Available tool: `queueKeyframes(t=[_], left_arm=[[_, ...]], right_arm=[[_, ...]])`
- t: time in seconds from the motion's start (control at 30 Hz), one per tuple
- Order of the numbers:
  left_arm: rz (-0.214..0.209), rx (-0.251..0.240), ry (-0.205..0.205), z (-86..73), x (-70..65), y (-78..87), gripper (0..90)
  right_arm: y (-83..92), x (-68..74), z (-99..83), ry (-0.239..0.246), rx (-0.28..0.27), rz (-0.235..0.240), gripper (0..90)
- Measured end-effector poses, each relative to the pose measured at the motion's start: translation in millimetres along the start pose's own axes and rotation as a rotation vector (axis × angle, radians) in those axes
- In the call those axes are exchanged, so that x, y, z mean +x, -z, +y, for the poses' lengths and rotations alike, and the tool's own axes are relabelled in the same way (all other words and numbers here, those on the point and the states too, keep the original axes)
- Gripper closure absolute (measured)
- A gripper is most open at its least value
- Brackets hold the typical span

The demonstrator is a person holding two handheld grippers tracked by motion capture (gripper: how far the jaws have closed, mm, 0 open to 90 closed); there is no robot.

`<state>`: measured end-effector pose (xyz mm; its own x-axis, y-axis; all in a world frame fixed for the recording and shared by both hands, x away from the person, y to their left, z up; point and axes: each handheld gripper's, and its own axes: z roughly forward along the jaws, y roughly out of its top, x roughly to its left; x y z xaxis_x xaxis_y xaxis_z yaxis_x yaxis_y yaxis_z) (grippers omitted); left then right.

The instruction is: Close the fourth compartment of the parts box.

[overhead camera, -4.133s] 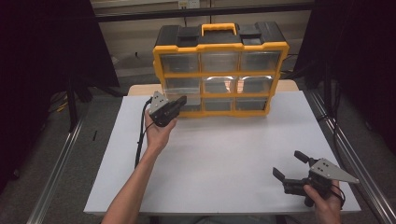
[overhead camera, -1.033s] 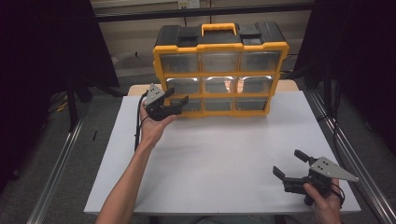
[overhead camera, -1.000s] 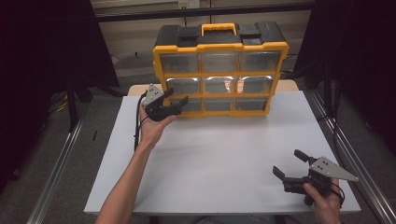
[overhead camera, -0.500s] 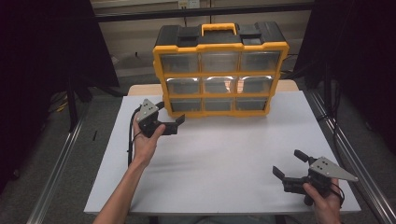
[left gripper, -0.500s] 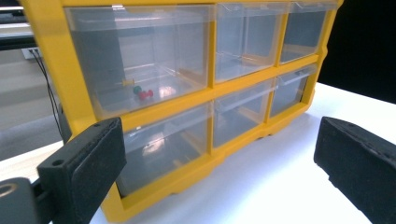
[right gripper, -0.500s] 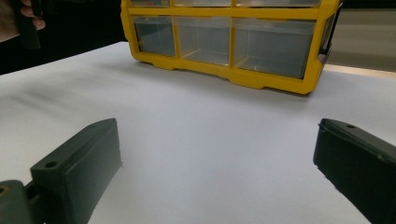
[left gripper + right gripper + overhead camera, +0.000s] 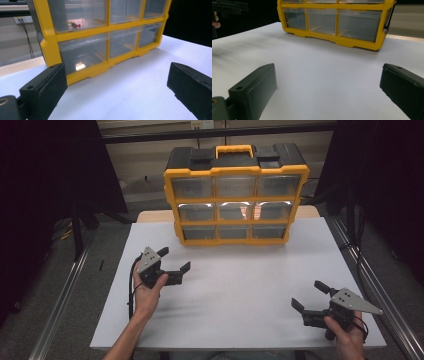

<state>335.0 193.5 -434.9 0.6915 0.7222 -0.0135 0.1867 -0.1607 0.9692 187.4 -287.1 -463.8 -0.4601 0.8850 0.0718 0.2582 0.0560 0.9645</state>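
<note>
A yellow plastic organiser cabinet with a black top, a yellow carry handle and three rows of clear drawers [image 7: 236,195] stands at the upper middle of the high view, at the far edge of the white table top [image 7: 240,290]. In the left middle of that frame the left gripper [image 7: 174,261], a black two-jaw tool with a grey three-cornered plate, sits in the person's left hand [image 7: 145,292] just in front of the cabinet's lower left corner and apart from it; its jaws have just been opening, stand wide apart, and nothing lies between them. In the left gripper view the cabinet's bottom left drawer [image 7: 82,53] fills the middle, with the drawer above it holding a small red item [image 7: 75,25] that is too small to make out. At the lower right of the high view the right gripper [image 7: 310,297], of the same make, rests low over the table in the person's right hand [image 7: 345,332], well apart from the cabinet, its jaws likewise spread with only bare table between them. In the right gripper view the cabinet's lowest row of drawers [image 7: 332,21] runs across the top of the frame, and the other gripper shows dark in the upper left corner.
</note>
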Motion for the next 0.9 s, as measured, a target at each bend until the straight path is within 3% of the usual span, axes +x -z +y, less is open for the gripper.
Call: queueKeyframes(t=[0.17,0.23,0.37,0.43,0.57,0.73,0.8,0.9], left_arm=[[0.012,-0.008,0.009,-7.9,-6.2,16.1,3.2],[0.024,-0.008,-0.02,-11.5,-10.6,21.6,2.7],[0.001,-0.015,0.026,-18.3,-12.2,32.5,2.5],[0.028,-0.012,0.043,-21.3,-12.1,37.5,2.6],[0.045,-0.007,0.045,-28.5,-12.5,49.1,3.1],[0.019,-0.002,0.052,-35.0,-16.6,63.1,2.8],[0.017,0.005,0.022,-38.7,-17.9,68.3,3.0],[0.043,-0.001,0.056,-43.7,-17.4,76.5,3.5]], right_arm=[[0.0,-0.2,-0.3,0.0,0.002,-0.003,0.6],[0.2,0.2,-0.2,-0.001,0.003,-0.001,0.6],[1.1,0.3,-0.2,-0.002,0.0,-0.005,0.6],[1.0,0.1,-0.1,-0.002,-0.002,-0.008,0.6],[1.1,0.4,0.0,-0.003,-0.001,-0.007,0.6],[0.8,-0.6,-0.3,-0.003,0.0,-0.01,0.6],[0.5,-0.6,-0.2,-0.005,0.001,-0.01,0.6],[0.6,-0.4,-0.1,-0.003,-0.001,-0.009,0.6]])
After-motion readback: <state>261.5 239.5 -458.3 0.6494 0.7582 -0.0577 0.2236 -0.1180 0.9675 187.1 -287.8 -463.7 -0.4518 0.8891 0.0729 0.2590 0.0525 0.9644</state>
